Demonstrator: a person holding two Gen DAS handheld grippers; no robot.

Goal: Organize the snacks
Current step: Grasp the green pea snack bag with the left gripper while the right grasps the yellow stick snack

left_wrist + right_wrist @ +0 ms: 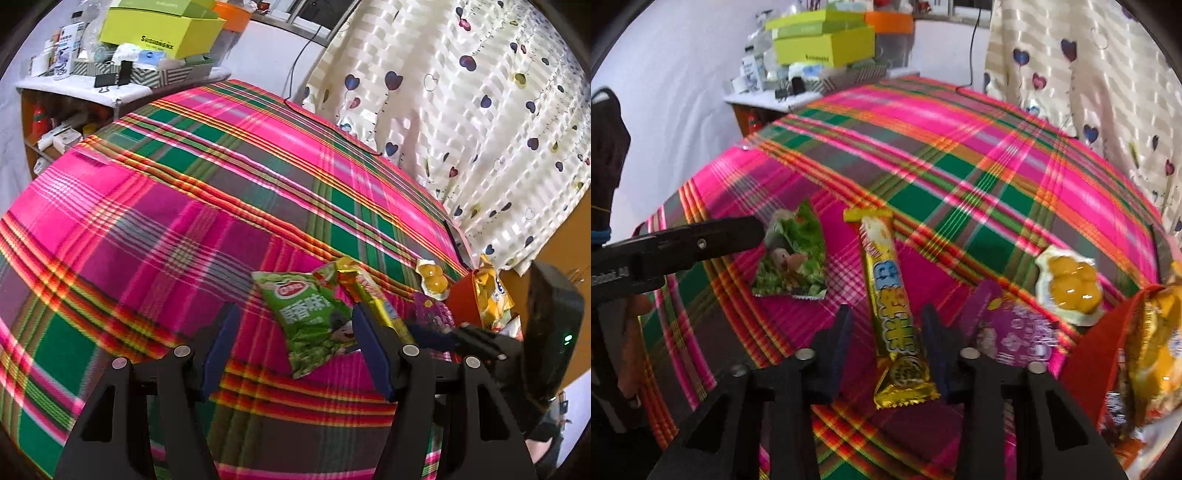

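A green snack bag [314, 317] lies on the pink plaid cloth [184, 221]; it also shows in the right wrist view [792, 258]. My left gripper [295, 325] is open, its fingers either side of the bag's left half. A long yellow snack bar [892, 310] lies between the open fingers of my right gripper [886, 325]. A purple packet [1015, 332], a clear pack of yellow balls [1069, 284] and a red container [1108, 350] with yellow bags [1156, 354] sit to the right.
A cluttered shelf with lime-green boxes [162, 33] stands at the far end. A heart-print curtain [480, 110] hangs on the right. A black cable [332, 125] lies on the cloth's far edge.
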